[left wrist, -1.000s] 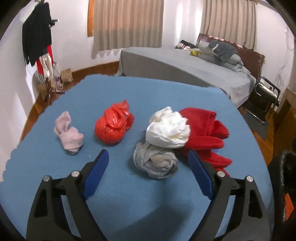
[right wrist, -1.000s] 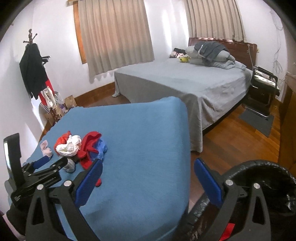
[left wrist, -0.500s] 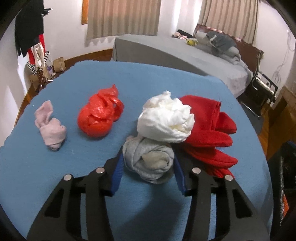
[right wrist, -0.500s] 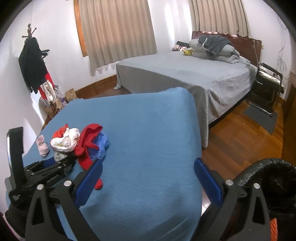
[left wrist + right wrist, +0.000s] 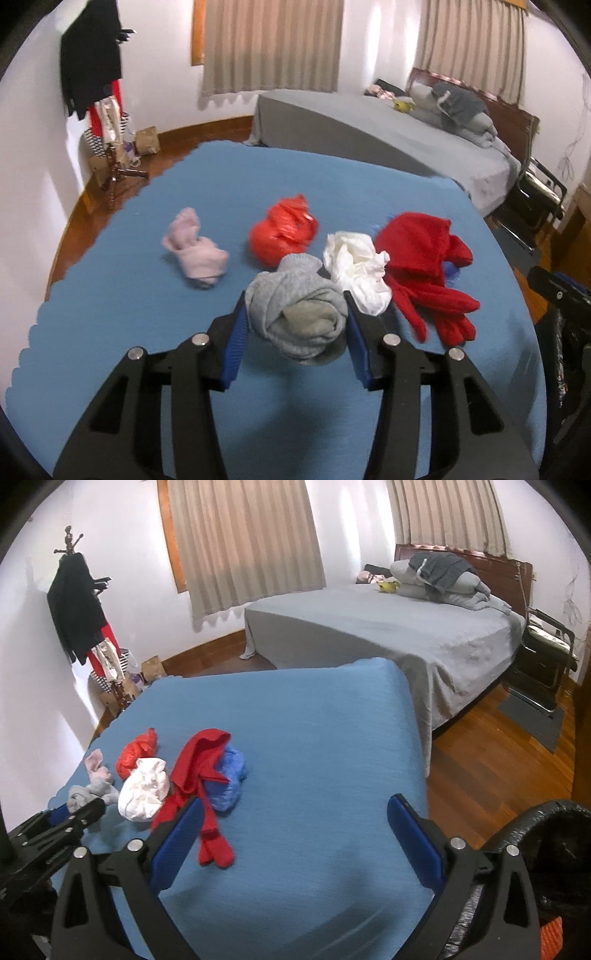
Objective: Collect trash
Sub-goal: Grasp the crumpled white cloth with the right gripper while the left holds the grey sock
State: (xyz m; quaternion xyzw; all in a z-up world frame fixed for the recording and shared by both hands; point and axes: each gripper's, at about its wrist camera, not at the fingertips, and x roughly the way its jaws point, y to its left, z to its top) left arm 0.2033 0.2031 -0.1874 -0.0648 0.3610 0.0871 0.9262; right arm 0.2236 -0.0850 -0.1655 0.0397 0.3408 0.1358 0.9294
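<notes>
Grey bundle [image 5: 299,317]: a rolled grey sock, knit cuff on top, a beige-grey fold at its centre; pinched between both blue pads [image 5: 234,345] and raised clear of the blue cover, its shadow lying below it.
Left tongs [image 5: 295,332]: clamped on the grey bundle from both sides.
Right tongs [image 5: 295,834]: jaws spread wide, nothing between them, held over the near right part of the desk.
Desk [image 5: 332,424]: carries the items under a blue cloth; its left edge is scalloped.
White wad [image 5: 356,269]: crumpled thin plastic or paper, just behind and to the right of the held bundle, touching the red garment.
Red garment [image 5: 424,258]: soft fleece piece with finger-like ends, sprawled to the right of the white wad.
Blue crumple [image 5: 229,779]: bunched blue plastic, partly under the red garment's far side.
Red-orange bag [image 5: 282,232]: knotted shiny plastic, behind the bundle.
Pink bundle [image 5: 195,251]: a rolled pale pink sock, alone at the left.
Black bag [image 5: 554,867]: dark opening with a rolled rim at the desk's right edge, beside the right tongs; contents too dark to tell.
</notes>
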